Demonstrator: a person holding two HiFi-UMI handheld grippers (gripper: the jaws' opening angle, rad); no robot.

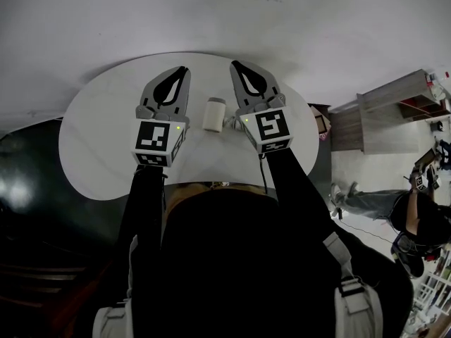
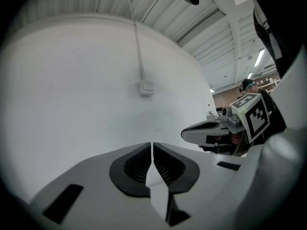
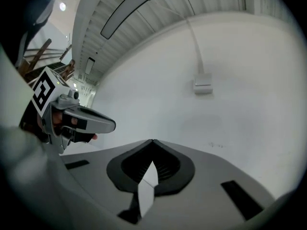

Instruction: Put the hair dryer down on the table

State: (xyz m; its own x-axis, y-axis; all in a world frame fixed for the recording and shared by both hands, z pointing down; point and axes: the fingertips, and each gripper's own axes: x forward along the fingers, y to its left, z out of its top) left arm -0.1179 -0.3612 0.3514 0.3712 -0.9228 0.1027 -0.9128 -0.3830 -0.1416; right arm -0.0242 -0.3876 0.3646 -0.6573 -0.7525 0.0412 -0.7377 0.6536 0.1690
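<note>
Hair dryer (image 1: 214, 114) rests on the round counter (image 1: 99, 146), so it looks placed. Left claw (image 1: 184, 69) and right claw (image 1: 234, 63) flank it, both pinched closed and empty.

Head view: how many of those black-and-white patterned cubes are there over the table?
2. One cube rides on the left gripper, above the white table. The other cube is on the right gripper, beside the hair dryer. None looks hidden there.
</note>
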